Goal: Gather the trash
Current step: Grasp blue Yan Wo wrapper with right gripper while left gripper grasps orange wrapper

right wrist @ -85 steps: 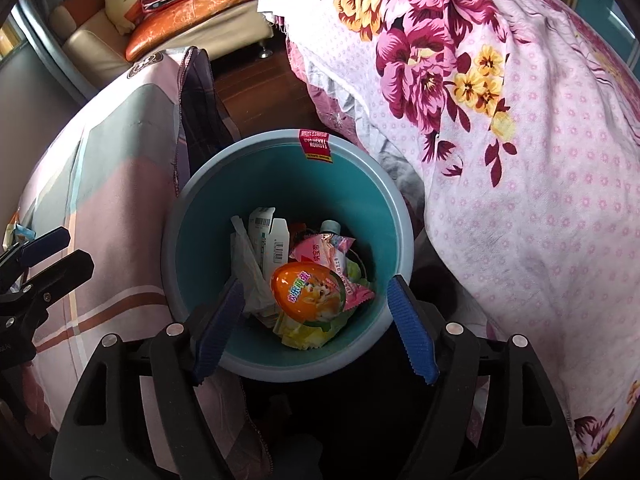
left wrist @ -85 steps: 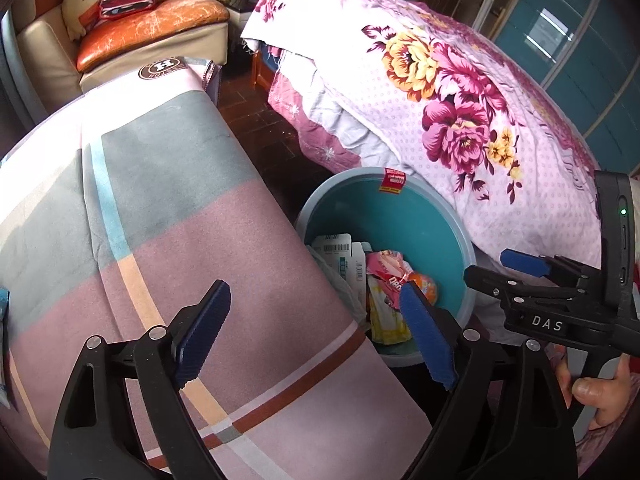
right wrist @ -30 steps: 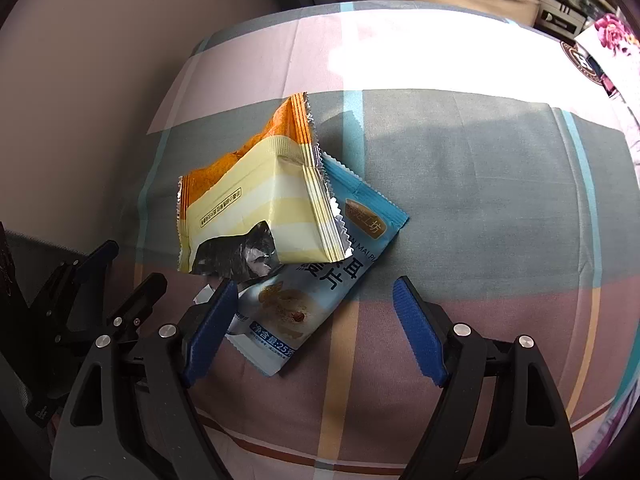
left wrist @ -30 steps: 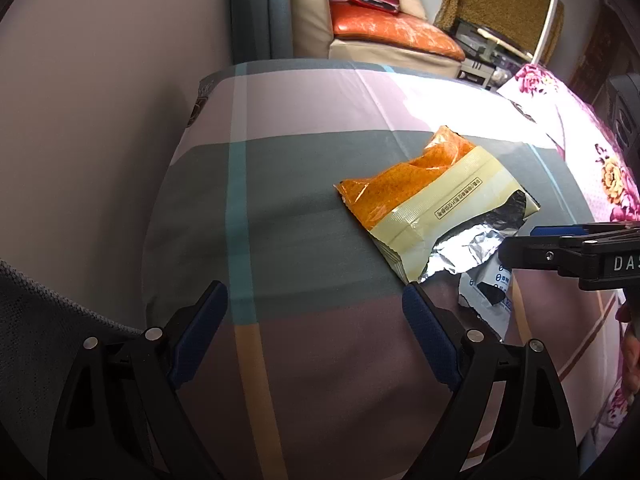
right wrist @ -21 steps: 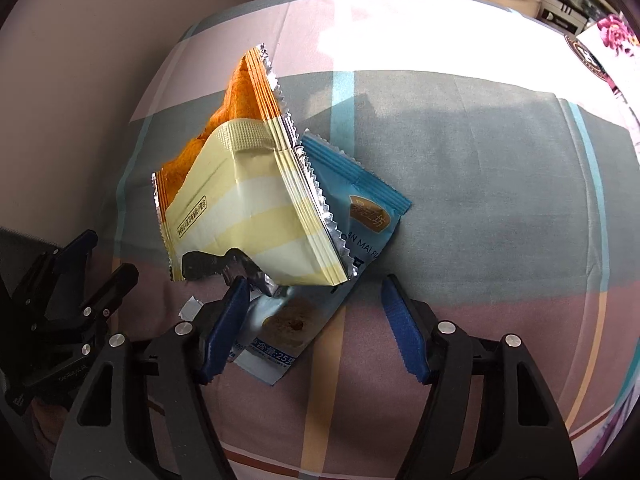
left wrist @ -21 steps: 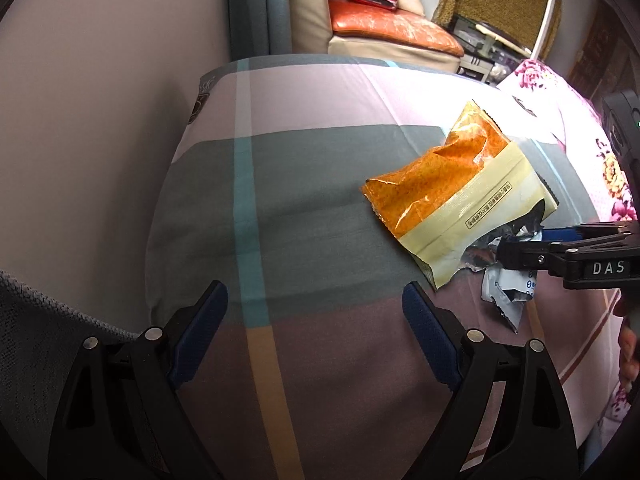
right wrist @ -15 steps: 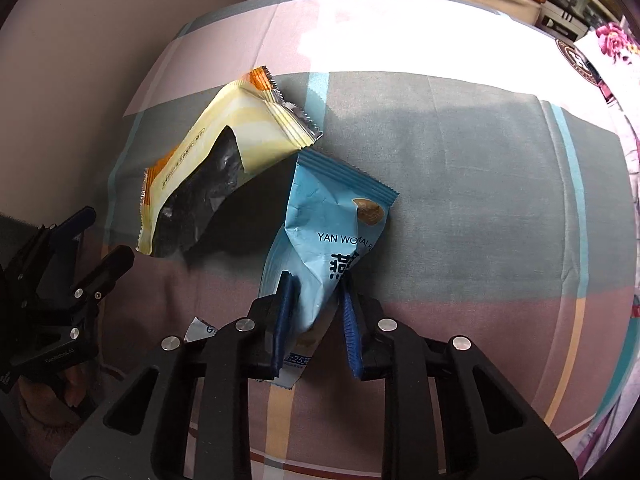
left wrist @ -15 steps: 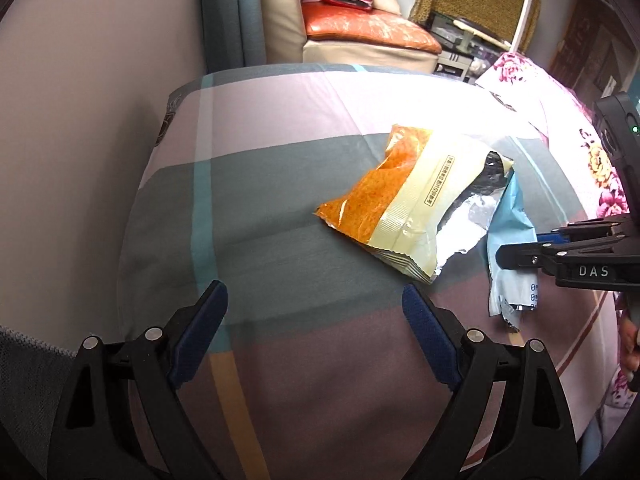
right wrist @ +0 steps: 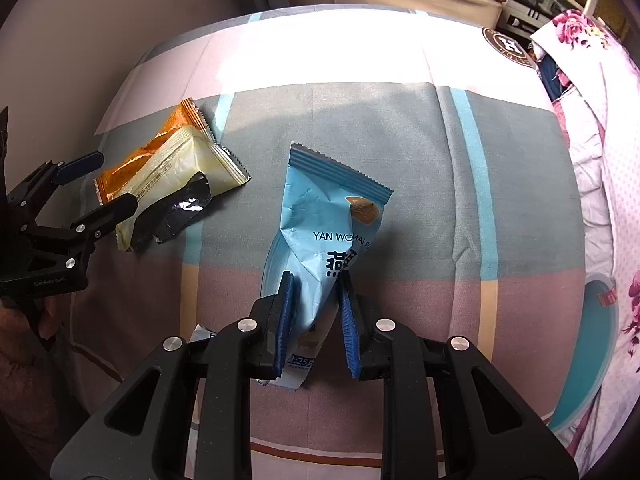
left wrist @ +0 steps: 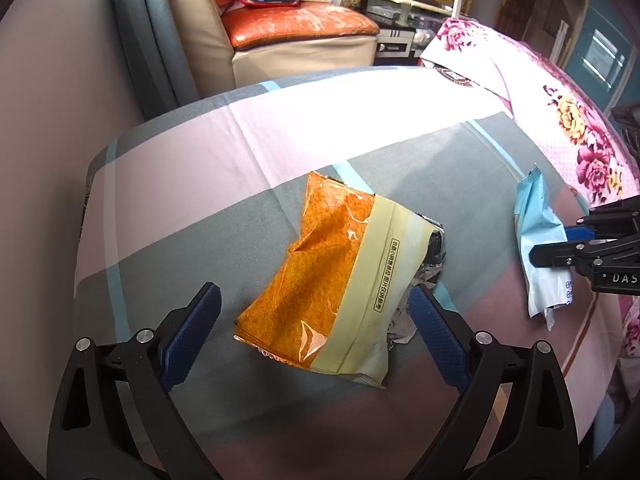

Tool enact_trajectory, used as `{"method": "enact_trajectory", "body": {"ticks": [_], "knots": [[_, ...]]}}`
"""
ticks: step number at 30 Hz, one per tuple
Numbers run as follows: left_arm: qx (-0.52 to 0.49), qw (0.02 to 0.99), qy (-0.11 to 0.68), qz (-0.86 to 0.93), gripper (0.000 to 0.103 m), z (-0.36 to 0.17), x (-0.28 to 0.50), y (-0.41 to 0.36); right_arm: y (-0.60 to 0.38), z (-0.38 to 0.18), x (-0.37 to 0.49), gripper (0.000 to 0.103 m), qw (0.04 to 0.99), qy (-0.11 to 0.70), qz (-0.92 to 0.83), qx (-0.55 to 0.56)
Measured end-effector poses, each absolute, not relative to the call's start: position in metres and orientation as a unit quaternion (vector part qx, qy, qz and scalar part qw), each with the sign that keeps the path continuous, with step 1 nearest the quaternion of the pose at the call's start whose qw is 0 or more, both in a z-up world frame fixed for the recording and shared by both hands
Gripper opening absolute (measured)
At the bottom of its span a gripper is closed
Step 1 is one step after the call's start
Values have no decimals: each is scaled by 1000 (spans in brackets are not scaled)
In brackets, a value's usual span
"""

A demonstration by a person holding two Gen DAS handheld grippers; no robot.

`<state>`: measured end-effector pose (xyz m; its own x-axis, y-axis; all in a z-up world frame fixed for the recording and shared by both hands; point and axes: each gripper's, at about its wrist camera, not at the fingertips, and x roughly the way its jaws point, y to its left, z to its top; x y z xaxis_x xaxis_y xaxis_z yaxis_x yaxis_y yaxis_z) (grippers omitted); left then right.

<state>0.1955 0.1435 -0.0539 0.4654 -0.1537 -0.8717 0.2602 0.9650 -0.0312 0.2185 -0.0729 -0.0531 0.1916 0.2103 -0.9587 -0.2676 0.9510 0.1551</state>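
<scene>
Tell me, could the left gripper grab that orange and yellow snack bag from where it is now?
Probably yes. The left gripper is open, its pads on either side of the snack bag, with nothing between them.

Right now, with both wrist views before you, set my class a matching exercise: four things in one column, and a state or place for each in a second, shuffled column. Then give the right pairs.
Column one:
1. blue wrapper
2. orange wrapper
3. left gripper
4. bin

Column two:
A. open, a finger on either side of a wrapper
B. pinched between shut fingers
C. lying torn on the bedsheet, foil showing
D. at the right edge of the right wrist view, mostly hidden

Pairs: 1-B, 2-C, 3-A, 4-D
</scene>
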Motion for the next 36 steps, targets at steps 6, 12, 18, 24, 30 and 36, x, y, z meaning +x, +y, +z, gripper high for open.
{"method": "enact_trajectory", "body": {"ticks": [6,12,18,24,30,36], "knots": [[57,843,520,-124,94,-76,205,135,-82,-54,222,22,772,616,156,-16],[76,859,498,-94,60,-69,190,119,-86,-55,224,22,777,610,158,-7],[89,871,477,-79,55,-51,172,91,-104,-49,214,22,785,599,156,6],[87,875,468,-91,55,-32,159,58,-141,-39,201,22,796,588,143,25],[74,868,479,-109,56,-25,156,17,-191,-25,182,22,809,571,125,55],[85,864,477,-141,56,-16,146,-45,-248,-21,163,22,818,560,100,83]]}}
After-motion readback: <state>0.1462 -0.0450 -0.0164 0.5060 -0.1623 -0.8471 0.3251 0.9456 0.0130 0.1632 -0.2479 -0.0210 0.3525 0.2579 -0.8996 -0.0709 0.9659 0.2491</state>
